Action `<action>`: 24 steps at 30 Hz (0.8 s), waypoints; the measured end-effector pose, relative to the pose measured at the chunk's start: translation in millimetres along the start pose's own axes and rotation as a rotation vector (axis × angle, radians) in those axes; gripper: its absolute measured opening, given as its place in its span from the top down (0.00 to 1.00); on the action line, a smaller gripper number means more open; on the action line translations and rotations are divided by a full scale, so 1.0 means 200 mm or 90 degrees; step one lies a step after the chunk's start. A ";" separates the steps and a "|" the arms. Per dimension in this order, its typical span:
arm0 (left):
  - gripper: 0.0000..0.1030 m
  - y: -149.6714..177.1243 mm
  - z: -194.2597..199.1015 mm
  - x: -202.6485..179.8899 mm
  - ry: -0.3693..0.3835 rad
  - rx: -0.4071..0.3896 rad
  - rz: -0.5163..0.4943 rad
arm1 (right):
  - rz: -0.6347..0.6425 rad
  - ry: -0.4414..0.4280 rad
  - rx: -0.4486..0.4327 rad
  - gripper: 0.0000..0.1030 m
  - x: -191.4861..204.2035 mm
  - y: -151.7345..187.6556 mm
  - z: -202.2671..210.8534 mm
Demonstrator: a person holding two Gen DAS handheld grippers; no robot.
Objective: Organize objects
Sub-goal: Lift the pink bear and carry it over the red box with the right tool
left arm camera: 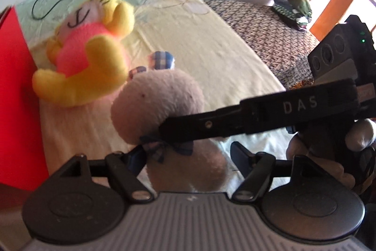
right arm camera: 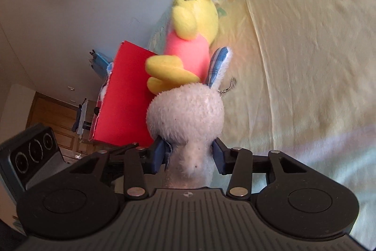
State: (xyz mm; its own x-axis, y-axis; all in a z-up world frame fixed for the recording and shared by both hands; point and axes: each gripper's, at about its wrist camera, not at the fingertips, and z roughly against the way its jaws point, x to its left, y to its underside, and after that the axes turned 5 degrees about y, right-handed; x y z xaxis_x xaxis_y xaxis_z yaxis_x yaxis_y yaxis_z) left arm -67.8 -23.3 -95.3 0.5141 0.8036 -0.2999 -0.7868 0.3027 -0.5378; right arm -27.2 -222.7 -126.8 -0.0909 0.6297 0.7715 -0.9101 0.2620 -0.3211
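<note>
Slippage is the risk judged likeliest: the white plush rabbit (right arm camera: 185, 119) is pinched only at its soft neck by the right gripper (right arm camera: 189, 155), so it could be squeezed out. It is held above the yellow sheet (right arm camera: 305, 51), just beside the yellow bear (right arm camera: 188, 39) and red box (right arm camera: 124, 95). The left gripper (left arm camera: 185, 157) is seen spread open around the rabbit's body.

The right tool (right arm camera: 191, 157) pinches the white plush rabbit (right arm camera: 185, 114) at its neck. Beyond it, a yellow bear (right arm camera: 188, 39) lies beside a red box (right arm camera: 124, 95) on the bed (right arm camera: 293, 62).
</note>
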 end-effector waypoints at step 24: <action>0.27 0.07 0.78 0.31 0.038 -0.171 -0.075 | 0.187 0.051 -0.246 0.55 0.82 0.24 -0.01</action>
State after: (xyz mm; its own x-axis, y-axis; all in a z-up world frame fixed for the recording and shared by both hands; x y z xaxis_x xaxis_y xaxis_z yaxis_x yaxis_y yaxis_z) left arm -99.7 111.2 0.7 0.6221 0.7370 -0.2643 -0.6062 0.2398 -0.7583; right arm -84.6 -105.5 -16.7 -0.2757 0.7679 0.5782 -0.6326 0.3080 -0.7106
